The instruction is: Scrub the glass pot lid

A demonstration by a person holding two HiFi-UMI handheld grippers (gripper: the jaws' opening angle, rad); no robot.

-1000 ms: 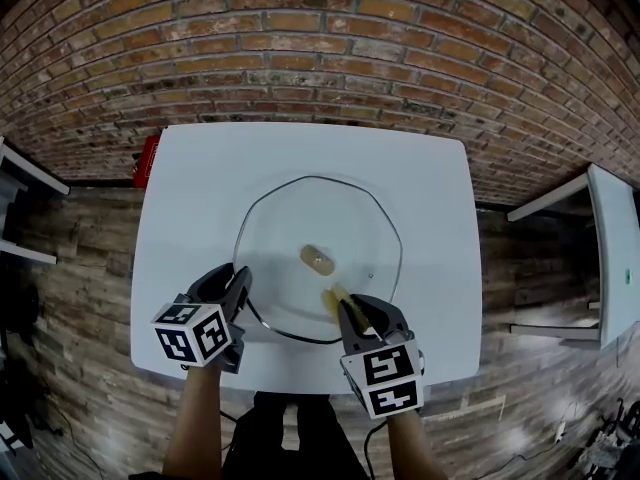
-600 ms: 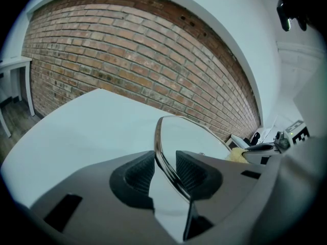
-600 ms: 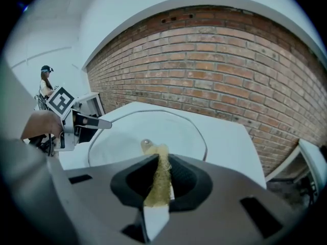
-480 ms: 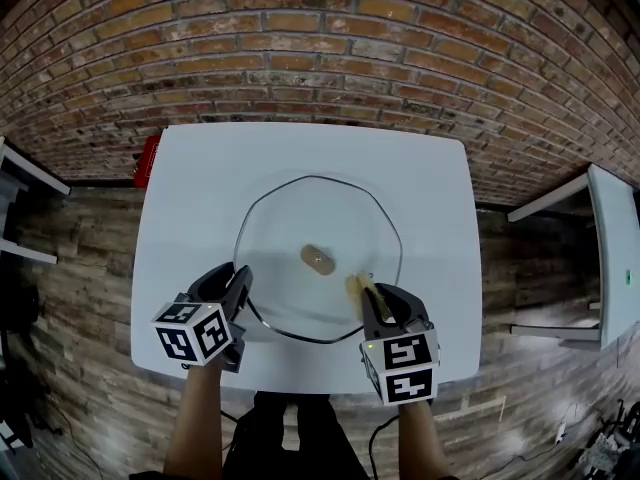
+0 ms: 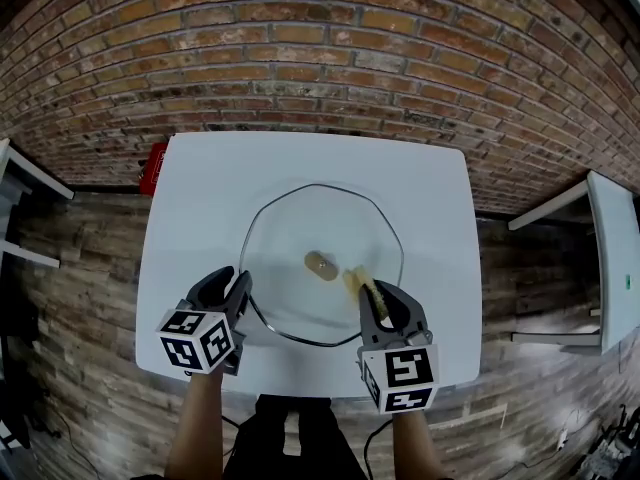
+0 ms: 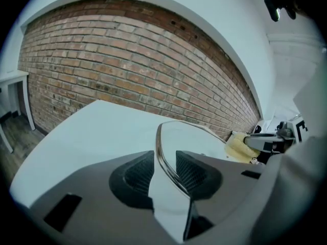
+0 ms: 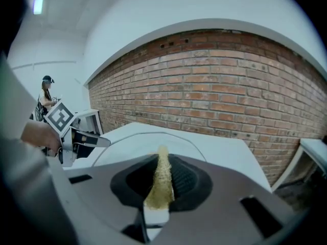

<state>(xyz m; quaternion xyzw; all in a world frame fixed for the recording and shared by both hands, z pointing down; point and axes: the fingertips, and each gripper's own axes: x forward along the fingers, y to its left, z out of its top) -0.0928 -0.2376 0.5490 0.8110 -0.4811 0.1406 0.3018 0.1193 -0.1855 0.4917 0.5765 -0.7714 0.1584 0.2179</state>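
The round glass pot lid (image 5: 300,228) lies on the white table (image 5: 200,188), its small tan knob (image 5: 321,265) at the centre. My left gripper (image 5: 240,286) is shut on the lid's near-left metal rim (image 6: 162,147), which runs between its pads. My right gripper (image 5: 372,293) is shut on a thin yellow scrub sponge (image 5: 354,278), whose tip rests on the glass just right of the knob. In the right gripper view the sponge (image 7: 161,180) stands edge-on between the pads, with the lid (image 7: 133,147) beyond it.
A red object (image 5: 155,168) hangs at the table's far left edge. A brick wall (image 5: 320,58) runs behind the table. Other white tables stand at the left (image 5: 20,173) and right (image 5: 612,248). A person (image 7: 46,93) stands far off to the left.
My right gripper has carried the sponge across the glass, from the lid's near side to the right and then farther in beside the knob. The left gripper has kept its hold.
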